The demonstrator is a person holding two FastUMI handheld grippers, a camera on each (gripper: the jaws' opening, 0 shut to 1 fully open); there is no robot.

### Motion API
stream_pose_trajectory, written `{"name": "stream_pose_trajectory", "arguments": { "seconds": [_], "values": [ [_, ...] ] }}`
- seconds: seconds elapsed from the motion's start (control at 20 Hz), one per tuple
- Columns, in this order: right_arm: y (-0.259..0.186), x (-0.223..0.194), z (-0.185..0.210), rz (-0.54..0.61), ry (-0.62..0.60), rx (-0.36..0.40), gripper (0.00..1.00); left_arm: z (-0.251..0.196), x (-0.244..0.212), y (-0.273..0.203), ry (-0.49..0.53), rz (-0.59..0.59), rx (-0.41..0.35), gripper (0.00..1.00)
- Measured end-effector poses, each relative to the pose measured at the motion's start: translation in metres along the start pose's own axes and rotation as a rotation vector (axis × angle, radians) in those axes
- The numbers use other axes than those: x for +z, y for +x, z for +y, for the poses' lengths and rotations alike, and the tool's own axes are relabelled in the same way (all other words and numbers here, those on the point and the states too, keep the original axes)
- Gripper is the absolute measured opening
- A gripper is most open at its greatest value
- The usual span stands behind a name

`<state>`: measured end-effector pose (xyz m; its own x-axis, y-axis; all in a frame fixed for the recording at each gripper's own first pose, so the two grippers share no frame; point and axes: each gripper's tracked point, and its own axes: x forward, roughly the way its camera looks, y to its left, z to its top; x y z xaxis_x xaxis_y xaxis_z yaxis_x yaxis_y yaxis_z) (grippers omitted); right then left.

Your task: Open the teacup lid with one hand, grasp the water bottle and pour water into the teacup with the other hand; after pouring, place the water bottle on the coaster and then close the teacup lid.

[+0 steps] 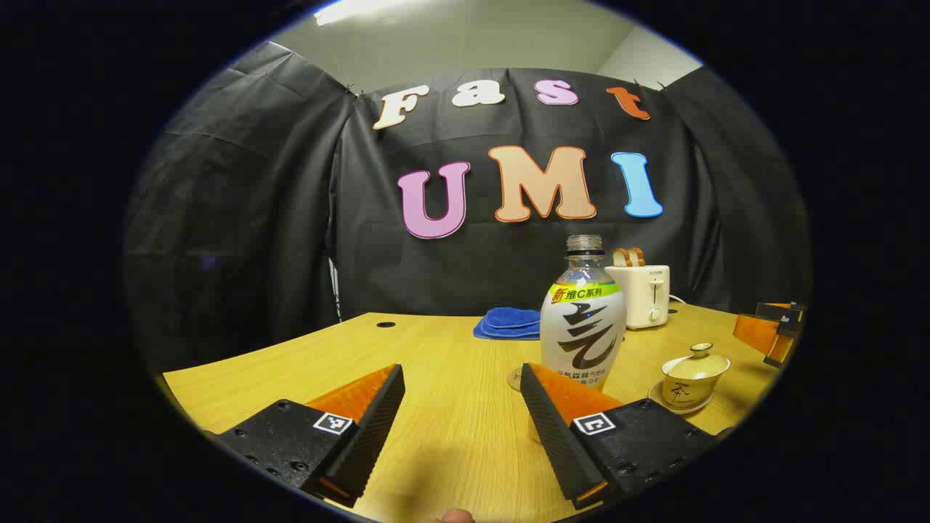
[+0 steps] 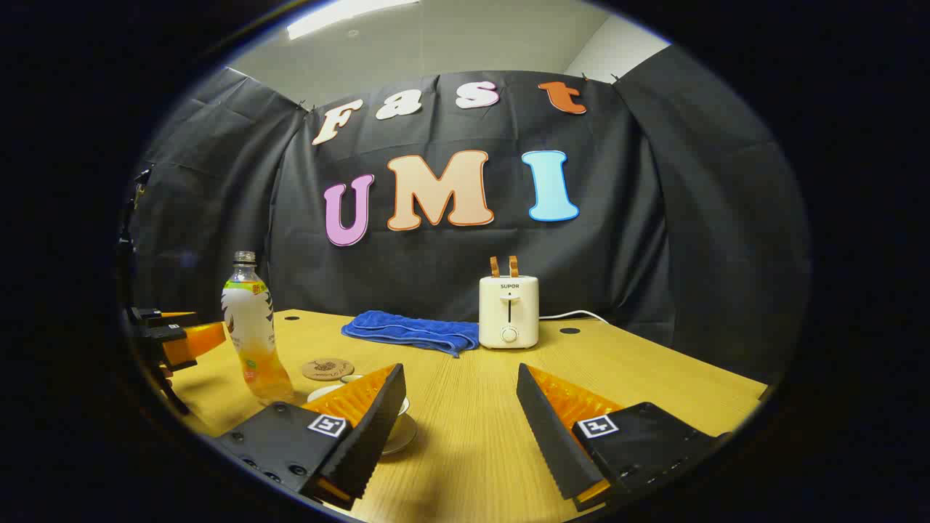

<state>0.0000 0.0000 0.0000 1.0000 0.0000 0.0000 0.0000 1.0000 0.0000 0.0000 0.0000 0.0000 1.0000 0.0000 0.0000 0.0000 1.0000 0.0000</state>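
Left gripper [image 1: 461, 388]: jaws standing wide apart, gripping nothing, ribbed inner faces hovering over bare table
Table [image 1: 305, 356]: pale wood grain, smooth, with a curved near edge showing at the left in the left gripper view and open room lying between the fingers
Cloth [image 1: 508, 323]: blue, soft and folded, lying near the back wall, well behind the bottle
Bottle [image 1: 583, 312]: clear plastic, rounded body narrowing to an uncapped neck, standing upright just beyond the left gripper's right finger
Coaster [image 2: 328, 369]: round, flat and brown, patterned on top, lying just beside the bottle and free in the right gripper view
Toaster [image 1: 643, 294]: cream, boxy with rounded corners, two slices sticking up from the slots, sitting at the back with its white cord trailing off
Teacup [image 1: 694, 378]: cream ceramic, lid with a knob sitting on it, resting on a saucer to the right of the bottle, apart from it
Right gripper [image 2: 461, 388]: jaws spread wide, clamping nothing; its left finger is covering part of the teacup's saucer, clear wood lying ahead toward the toaster
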Motion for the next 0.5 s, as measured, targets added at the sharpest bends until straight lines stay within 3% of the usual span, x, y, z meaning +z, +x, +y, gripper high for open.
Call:
{"name": "stream_pose_trajectory", "arguments": {
  "seconds": [0.5],
  "values": [
    [0.0003,0.0001,0.0009,-0.001,0.001,0.004,0.96,0.0005,-0.0002,-0.0001,-0.001,-0.002,-0.001,0.94]
  ]
}}
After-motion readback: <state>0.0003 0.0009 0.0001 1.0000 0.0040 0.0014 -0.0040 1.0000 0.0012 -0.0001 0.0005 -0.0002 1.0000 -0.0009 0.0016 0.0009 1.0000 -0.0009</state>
